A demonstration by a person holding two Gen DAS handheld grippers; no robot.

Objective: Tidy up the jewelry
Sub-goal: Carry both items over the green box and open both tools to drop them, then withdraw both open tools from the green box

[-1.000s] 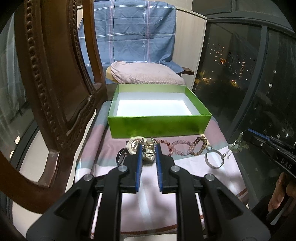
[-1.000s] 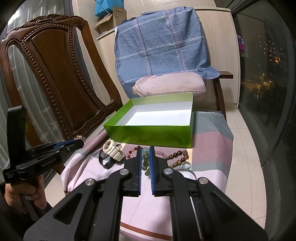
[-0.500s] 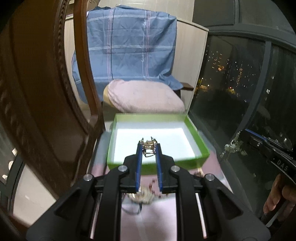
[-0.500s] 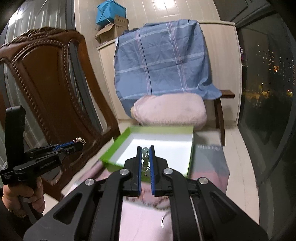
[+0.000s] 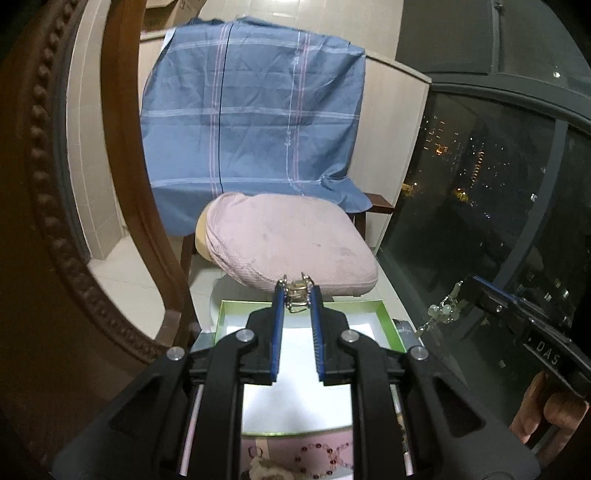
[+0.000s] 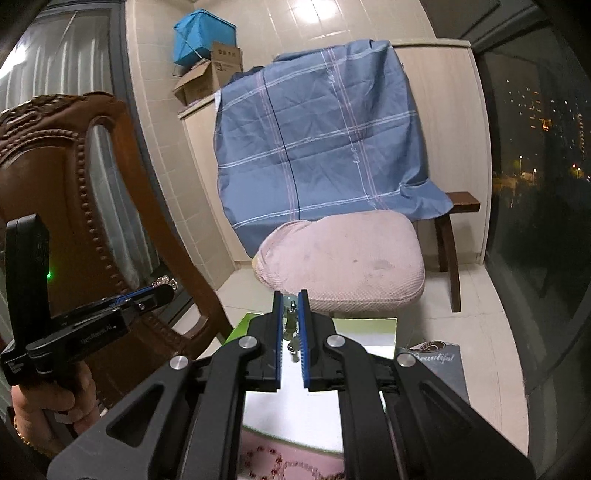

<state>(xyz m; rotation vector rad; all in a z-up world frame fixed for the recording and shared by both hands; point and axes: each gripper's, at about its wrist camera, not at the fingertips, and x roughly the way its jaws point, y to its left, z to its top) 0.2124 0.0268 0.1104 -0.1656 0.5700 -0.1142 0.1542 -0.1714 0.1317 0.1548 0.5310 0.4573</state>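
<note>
- Cream wall tiles (image 6: 162, 122) and a pale wooden cabinet (image 6: 450, 122) close off the room at the back; dark window glass (image 5: 480, 177) on the right shows city lights at night.
- A blue checked cloth (image 5: 251, 129) drapes over the far chair, and a pink quilted cushion (image 5: 288, 243) lies on its seat.
- A carved dark-brown wooden chair back (image 6: 55, 155) stands close on the left.
- Cardboard boxes (image 6: 210, 77) and a blue bag (image 6: 203, 35) sit on top of the cabinet.
- The work surface is covered by a pink striped cloth (image 6: 295, 458), where a string of dark red beads (image 6: 295, 461) lies at the near edge.
- An open green cardboard box with a white inside (image 5: 384, 321) rests on that cloth, beneath both grippers.
- The left gripper (image 5: 297, 291) is narrowed onto a small gold-coloured metal ornament (image 5: 296, 295), held above the box.
- The right gripper (image 6: 290, 297) is closed tight on a pale green bead piece with metal links (image 6: 291, 321), which hangs between its blue pads over the box.
</note>
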